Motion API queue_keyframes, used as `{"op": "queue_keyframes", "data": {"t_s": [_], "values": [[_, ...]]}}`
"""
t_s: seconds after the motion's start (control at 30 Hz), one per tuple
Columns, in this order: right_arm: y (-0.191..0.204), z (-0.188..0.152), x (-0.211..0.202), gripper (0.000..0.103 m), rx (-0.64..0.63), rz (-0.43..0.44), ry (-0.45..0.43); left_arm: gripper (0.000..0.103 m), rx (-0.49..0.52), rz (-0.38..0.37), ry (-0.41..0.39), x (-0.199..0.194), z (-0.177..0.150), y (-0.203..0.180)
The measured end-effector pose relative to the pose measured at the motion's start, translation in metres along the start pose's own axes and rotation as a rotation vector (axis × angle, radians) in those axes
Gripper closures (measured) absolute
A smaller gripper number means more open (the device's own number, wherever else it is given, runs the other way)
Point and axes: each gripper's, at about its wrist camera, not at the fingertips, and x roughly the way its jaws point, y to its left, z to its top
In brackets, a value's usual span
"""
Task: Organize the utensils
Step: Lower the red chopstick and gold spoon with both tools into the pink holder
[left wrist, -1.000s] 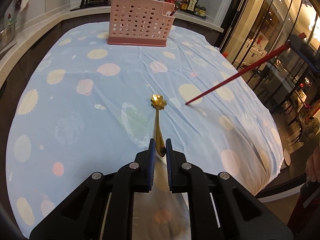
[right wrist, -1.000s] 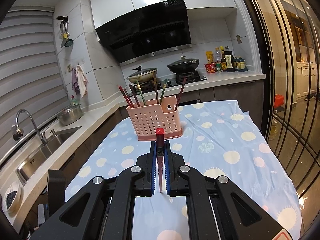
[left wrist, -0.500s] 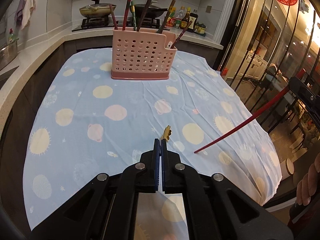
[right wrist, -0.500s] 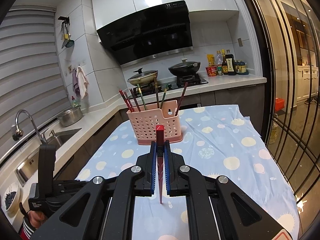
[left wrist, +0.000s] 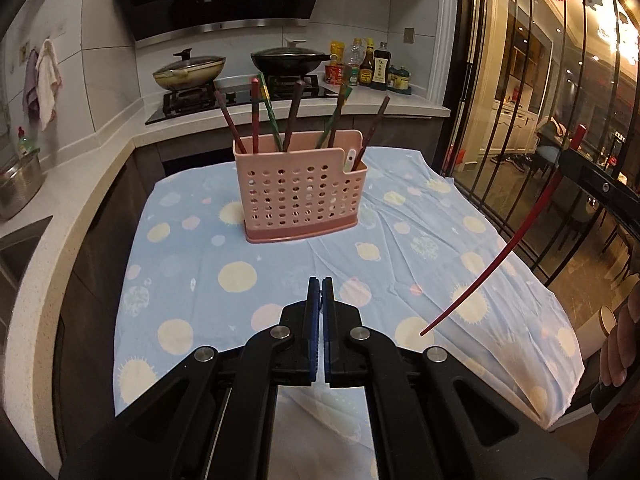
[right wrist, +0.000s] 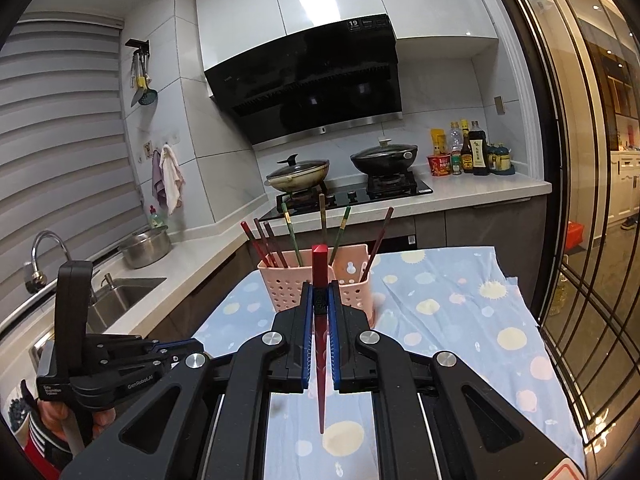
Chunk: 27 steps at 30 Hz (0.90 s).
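Observation:
A pink perforated basket [left wrist: 300,196] [right wrist: 352,280] stands at the far end of the blue dotted tablecloth [left wrist: 192,264] and holds several chopsticks upright. A white spoon [left wrist: 350,160] sits in its side pocket. My left gripper [left wrist: 320,286] [right wrist: 192,348] hangs above the cloth's near middle with its jaws pressed together. The gold spoon it took is hidden behind its fingers, and no spoon lies on the visible cloth. My right gripper [right wrist: 320,292] is shut on a red chopstick [right wrist: 320,264] [left wrist: 500,256], thick end up, tip slanting down over the cloth.
Behind the table a counter carries a hob with two lidded pans [right wrist: 296,176] and sauce bottles [left wrist: 376,66]. A sink [right wrist: 120,296] and a steel pot [right wrist: 146,246] lie to the left. Barred glass doors [left wrist: 520,120] close off the right side. A hand [left wrist: 618,344] grips the right tool.
The left jaws closed on the gold spoon's handle, rose and tipped upward; the spoon has left view. The right gripper lifted a little with the red chopstick, nearer the basket.

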Motion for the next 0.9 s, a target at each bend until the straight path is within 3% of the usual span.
{"op": "queue_keyframes", "data": {"t_s": [0.33,0.57,0.73,0.9], "values": [[-0.004,0.078,0.053,0.096,-0.018,-0.001,-0.077,0.102,0.013,0.097,-0.1,-0.005,0.088,0.031],[-0.004,0.131,0.103,0.096,-0.044,-0.045,-0.118,0.102,0.013,0.115,-0.151,0.009,0.151,0.039],[-0.006,0.147,0.143,0.096,-0.052,-0.073,-0.09,0.102,0.021,0.12,-0.131,0.038,0.173,0.04],[-0.003,0.14,0.178,0.096,-0.083,-0.085,-0.034,0.102,0.016,0.122,-0.083,0.071,0.179,0.046]]}}
